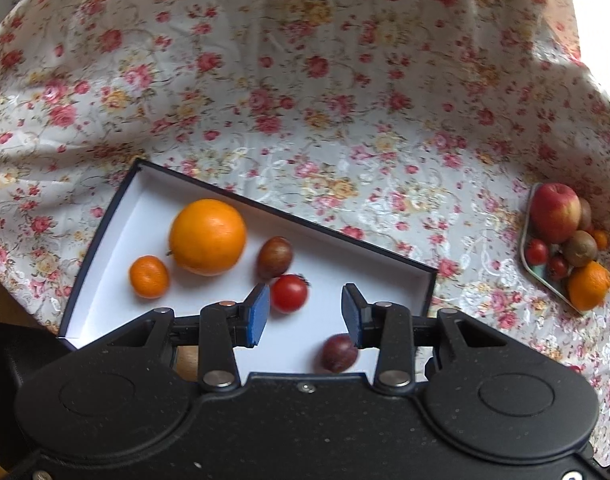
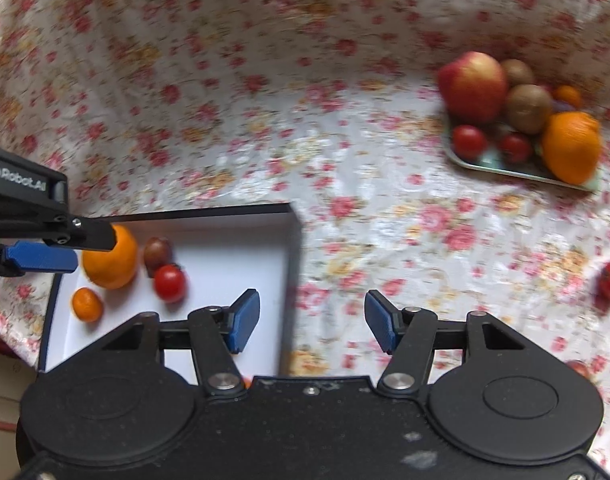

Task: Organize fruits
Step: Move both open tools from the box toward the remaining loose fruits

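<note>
While both grippers, left (image 1: 305, 316) and right (image 2: 312, 322), hang empty with jaws spread over the white box (image 1: 117, 240), its orange (image 1: 207, 236), mandarin (image 1: 149, 276), tomato (image 1: 289, 293) and plums lie inside, the fruit tray (image 2: 505, 166) well apart.

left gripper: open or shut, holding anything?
Open and empty. The left gripper has its blue pads spread apart over the white box, with nothing between them.
</note>
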The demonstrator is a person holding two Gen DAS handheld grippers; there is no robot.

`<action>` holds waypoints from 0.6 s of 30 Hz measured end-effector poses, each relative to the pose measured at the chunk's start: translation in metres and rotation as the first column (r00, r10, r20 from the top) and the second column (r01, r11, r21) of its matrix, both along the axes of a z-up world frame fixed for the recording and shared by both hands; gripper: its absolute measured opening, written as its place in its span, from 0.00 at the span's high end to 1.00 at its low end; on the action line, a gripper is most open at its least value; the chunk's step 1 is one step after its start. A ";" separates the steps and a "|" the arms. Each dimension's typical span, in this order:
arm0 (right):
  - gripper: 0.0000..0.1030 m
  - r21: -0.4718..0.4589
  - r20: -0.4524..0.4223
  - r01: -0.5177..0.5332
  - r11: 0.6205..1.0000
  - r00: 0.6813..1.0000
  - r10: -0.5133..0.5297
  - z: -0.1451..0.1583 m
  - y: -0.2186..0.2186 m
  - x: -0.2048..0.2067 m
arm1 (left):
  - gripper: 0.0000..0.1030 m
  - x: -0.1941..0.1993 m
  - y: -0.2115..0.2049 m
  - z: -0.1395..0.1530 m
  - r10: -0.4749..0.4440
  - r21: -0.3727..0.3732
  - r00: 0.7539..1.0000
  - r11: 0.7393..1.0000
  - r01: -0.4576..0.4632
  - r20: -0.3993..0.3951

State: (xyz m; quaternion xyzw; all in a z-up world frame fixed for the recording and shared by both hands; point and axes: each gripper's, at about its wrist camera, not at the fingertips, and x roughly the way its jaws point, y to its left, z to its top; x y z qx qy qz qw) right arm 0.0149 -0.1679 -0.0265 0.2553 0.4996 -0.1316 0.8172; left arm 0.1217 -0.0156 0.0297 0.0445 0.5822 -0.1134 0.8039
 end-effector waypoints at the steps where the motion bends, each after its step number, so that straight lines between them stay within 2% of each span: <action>1: 0.40 -0.003 -0.009 0.016 1.000 1.000 -0.016 0.000 -0.005 -0.004 | 0.54 -0.003 -0.006 0.000 -0.011 0.001 1.000 1.000 0.011 0.000; 8: 0.49 -0.058 -0.076 0.117 0.991 0.990 -0.122 0.002 -0.041 -0.034 | 0.54 -0.024 -0.048 -0.003 -0.101 0.024 0.995 0.995 0.101 -0.001; 18: 0.51 -0.081 -0.125 0.226 0.971 0.964 -0.235 0.007 -0.100 -0.087 | 0.54 -0.057 -0.101 -0.009 -0.225 -0.007 0.973 0.974 0.225 -0.045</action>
